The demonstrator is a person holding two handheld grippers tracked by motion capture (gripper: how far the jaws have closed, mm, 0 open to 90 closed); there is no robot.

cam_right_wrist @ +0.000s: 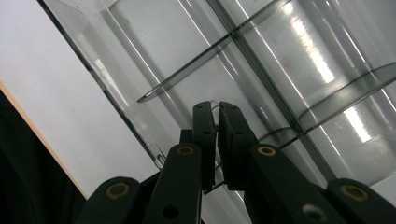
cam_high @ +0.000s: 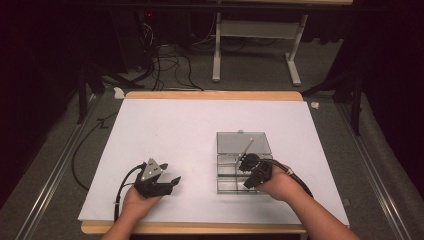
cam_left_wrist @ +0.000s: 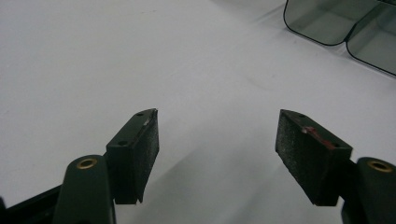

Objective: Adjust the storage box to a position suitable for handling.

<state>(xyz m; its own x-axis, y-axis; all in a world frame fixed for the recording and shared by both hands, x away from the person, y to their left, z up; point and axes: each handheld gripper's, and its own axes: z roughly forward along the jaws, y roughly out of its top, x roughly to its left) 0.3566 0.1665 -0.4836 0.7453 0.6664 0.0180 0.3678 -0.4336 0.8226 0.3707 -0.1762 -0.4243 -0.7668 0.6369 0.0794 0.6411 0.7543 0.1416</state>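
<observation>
I read no writing anywhere. My right claw [cam_right_wrist: 215,116], jaws pinching a thin wire I can barely make out, is inside the clear box [cam_high: 243,165]. My left claw [cam_left_wrist: 217,144] rests spread, left of the box.

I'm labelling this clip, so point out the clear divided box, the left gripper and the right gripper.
clear divided box [cam_high: 227,187]: high view, near wall.
left gripper [cam_left_wrist: 217,142]: left gripper view, midway between its open jaws.
right gripper [cam_right_wrist: 217,114]: right gripper view, midway between its shut fingertips.
</observation>
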